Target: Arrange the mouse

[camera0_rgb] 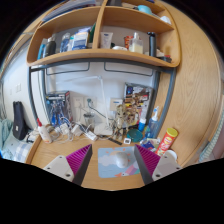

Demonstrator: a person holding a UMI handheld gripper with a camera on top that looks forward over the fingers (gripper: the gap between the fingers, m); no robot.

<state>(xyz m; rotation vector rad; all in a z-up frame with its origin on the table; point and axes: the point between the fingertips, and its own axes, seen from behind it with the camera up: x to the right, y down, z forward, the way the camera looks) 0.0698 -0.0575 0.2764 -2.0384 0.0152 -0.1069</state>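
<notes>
Wooden shelves [100,45] crowded with small items hang on the far wall above a cluttered desk [110,160]. Near the camera, the gripper [113,162] hovers over bare desk wood, its pink-padded fingers [80,160] spread apart with nothing between them. An orange-capped bottle [166,140] stands to the right. I cannot make out a mouse among the far clutter.

Wooden desk [55,152] low in frame, cluttered along its back edge, white wall [85,85] mid-frame, wooden shelf unit [100,52] across the top holding small items, even indoor light
</notes>
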